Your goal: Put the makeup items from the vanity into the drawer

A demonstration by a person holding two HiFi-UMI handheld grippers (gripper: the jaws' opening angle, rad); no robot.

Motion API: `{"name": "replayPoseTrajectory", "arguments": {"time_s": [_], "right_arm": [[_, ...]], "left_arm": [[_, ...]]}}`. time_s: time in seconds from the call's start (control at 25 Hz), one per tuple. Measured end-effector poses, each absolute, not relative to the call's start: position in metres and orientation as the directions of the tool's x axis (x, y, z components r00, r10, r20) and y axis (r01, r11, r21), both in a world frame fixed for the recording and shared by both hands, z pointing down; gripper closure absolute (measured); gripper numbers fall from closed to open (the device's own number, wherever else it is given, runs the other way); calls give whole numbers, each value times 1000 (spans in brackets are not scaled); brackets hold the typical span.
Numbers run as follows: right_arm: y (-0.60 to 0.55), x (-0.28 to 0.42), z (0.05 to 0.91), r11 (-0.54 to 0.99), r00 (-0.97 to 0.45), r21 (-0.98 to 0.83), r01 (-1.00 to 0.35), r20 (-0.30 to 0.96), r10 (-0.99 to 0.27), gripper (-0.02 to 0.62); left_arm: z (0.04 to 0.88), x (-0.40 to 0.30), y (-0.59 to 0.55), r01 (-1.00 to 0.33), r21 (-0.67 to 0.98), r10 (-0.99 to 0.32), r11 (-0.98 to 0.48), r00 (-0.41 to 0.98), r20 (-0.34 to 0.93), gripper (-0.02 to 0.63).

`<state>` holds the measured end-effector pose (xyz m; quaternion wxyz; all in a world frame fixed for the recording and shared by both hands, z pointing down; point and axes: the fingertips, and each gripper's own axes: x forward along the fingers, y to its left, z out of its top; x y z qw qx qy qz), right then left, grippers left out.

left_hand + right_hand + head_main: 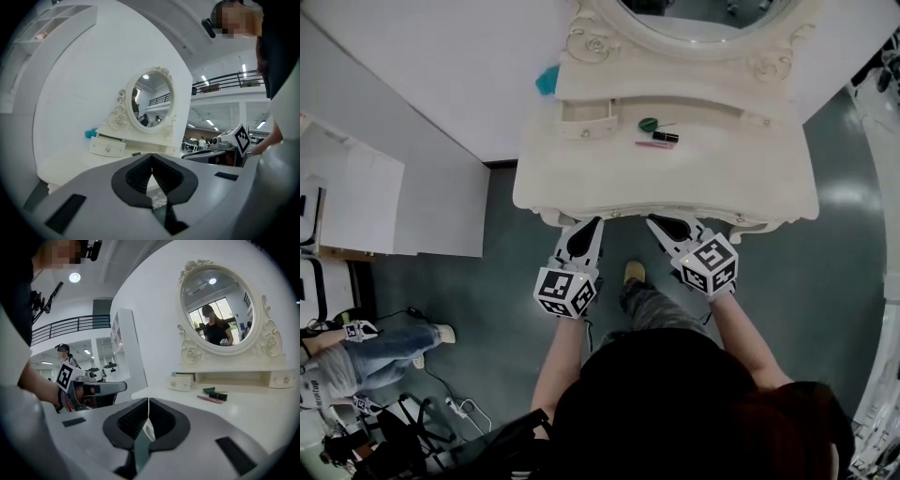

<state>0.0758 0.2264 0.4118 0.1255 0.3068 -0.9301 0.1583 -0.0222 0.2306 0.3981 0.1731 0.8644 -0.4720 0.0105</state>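
The cream-white carved vanity counter (750,178) spreads ahead of the person, and both grippers hang just off its front edge. A small cream drawer (586,122) sits at the back-left corner under the mirror shelf and seems pulled a little way out. The left gripper (589,225) has its fingers pressed together on nothing and points almost straight at that drawer. The right gripper (662,223) is likewise closed and empty. The makeup items lie in a tight cluster near the back edge, just right of the drawer and across the full depth of the counter from the fingers. There is a dark green round piece (648,124), a short black tube (666,137) and a thin pink stick (653,144). The cluster lies nearly dead ahead of the right gripper and off to the right of the left one, so the right hand looks better placed to reach it. The tube and the stick lie with their long axes along the back edge, crosswise to that approach, so fingers opened front-to-back could span either without much turning.
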Motion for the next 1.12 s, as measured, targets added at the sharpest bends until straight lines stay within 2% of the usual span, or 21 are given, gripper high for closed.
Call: {"name": "replayPoseTrajectory", "arguments": {"time_s": [0.56, 0.88, 1.12], "right_arm": [[115, 99, 454, 708, -711, -199, -677, 427, -559, 571], [73, 100, 485, 705, -605, -62, -706, 570, -556, 571], [41, 103, 506, 763, -507, 102, -638, 690, -517, 571]], "left_arm": [[423, -15, 123, -808, 307, -791, -502, 573, 214, 592], [443, -23, 115, -800, 342, -762, -493, 586, 273, 592], [449, -24, 90, -762, 346, -706, -547, 642, 297, 592]]}}
